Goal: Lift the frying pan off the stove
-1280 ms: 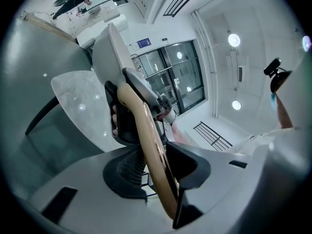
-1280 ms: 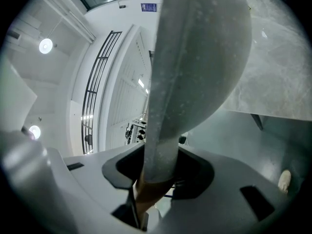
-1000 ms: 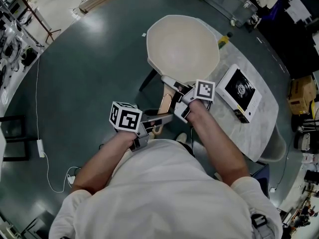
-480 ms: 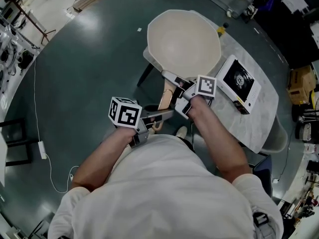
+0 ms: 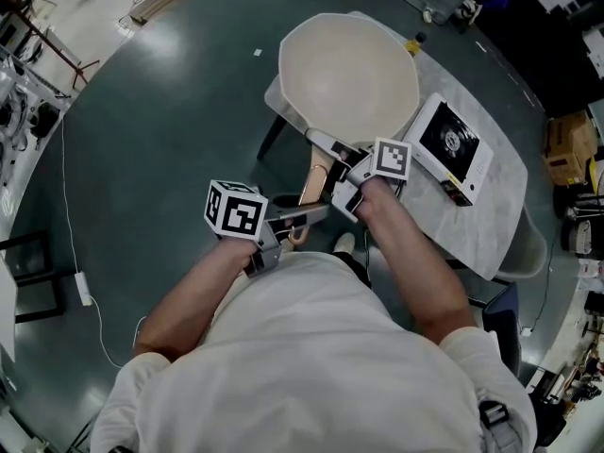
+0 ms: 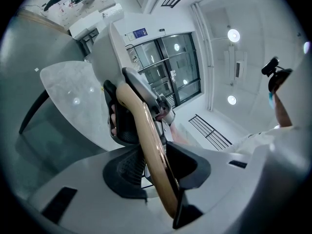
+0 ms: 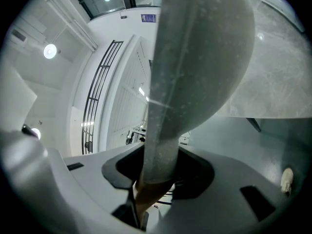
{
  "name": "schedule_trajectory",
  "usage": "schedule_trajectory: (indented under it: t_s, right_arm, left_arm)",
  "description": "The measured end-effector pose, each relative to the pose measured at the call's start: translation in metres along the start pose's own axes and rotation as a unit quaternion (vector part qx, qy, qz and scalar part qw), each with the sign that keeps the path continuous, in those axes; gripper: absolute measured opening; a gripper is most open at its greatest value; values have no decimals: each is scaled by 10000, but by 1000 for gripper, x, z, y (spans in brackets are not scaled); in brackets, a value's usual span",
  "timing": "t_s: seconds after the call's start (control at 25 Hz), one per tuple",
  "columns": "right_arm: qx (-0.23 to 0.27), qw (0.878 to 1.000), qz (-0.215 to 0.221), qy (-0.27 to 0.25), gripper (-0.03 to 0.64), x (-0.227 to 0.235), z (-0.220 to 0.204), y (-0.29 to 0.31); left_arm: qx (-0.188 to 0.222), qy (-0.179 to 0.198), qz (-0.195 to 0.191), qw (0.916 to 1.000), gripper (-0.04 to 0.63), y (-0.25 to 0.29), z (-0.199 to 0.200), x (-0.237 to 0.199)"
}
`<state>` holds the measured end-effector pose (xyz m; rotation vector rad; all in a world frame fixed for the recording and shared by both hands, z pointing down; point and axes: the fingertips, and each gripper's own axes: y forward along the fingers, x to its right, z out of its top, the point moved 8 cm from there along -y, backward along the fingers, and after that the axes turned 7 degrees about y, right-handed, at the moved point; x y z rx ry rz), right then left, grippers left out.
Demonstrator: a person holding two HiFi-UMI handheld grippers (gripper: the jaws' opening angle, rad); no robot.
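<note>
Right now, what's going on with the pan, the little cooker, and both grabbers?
Cream round frying pan: empty, held off the stove.
Pale wooden handle: clamped by both grippers.
Left gripper: shut on the handle's end.
Right gripper: shut on the handle near the pan.
White stove with black glass top: bare, on the grey marble table.

My head camera looks steeply down onto the frying pan (image 5: 347, 78) and table (image 5: 491, 225). Cameras on my left gripper (image 5: 300, 225) and right gripper (image 5: 344, 183) sit close behind the jaws, facing along the pan's handle (image 5: 311, 185), which all three views share.
</note>
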<state>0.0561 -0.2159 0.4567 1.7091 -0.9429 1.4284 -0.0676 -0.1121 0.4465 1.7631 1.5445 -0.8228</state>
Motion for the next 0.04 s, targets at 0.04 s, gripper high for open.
schedule_trajectory:
  t_s: [0.04]
  right_arm:
    - [2,10000,3,-8,167,0,0,0]
  left_arm:
    - [-3,6,-1,10000,140,1,0,0]
